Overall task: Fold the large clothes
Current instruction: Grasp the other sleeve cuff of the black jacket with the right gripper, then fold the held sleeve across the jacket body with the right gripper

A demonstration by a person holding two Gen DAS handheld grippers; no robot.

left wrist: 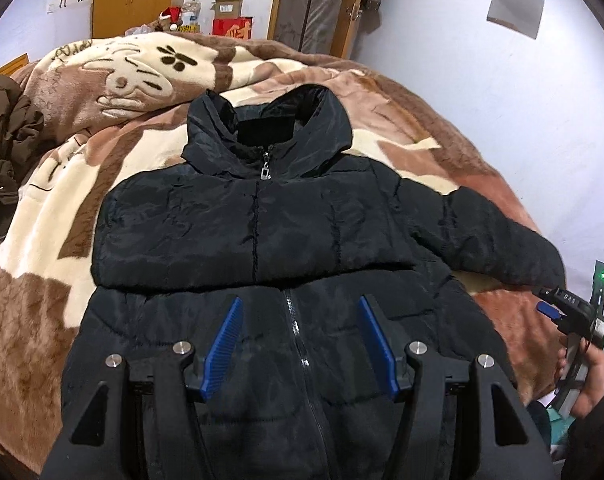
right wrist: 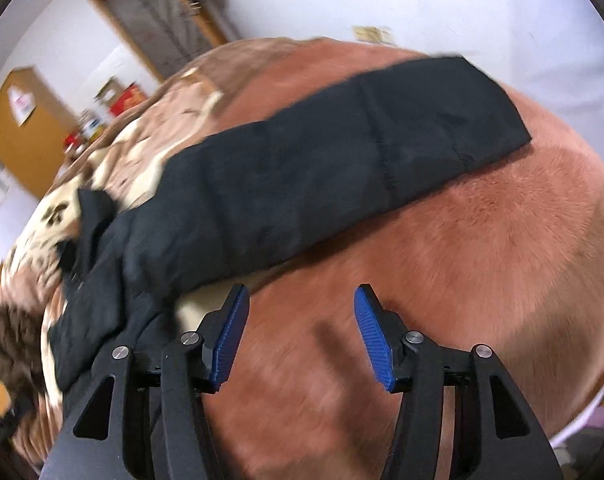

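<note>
A black hooded puffer jacket (left wrist: 262, 232) lies front up on the bed, zipped, its hood toward the far side. Its left sleeve is folded across the chest, and the right sleeve (left wrist: 489, 232) stretches out to the right. My left gripper (left wrist: 300, 308) hovers over the jacket's lower front, open, nothing between its blue pads. In the right wrist view the outstretched sleeve (right wrist: 341, 160) runs across the blanket. My right gripper (right wrist: 300, 300) is open above bare blanket just below that sleeve, empty. It also shows at the right edge of the left wrist view as the right gripper (left wrist: 557, 304), held by a hand (left wrist: 585, 380).
A brown and cream plush blanket (left wrist: 82, 184) covers the bed. A dark brown garment (left wrist: 6, 140) lies heaped at the bed's left side. Boxes and clutter (left wrist: 226, 16) stand behind the bed by a wooden wardrobe. White walls lie beyond the right edge.
</note>
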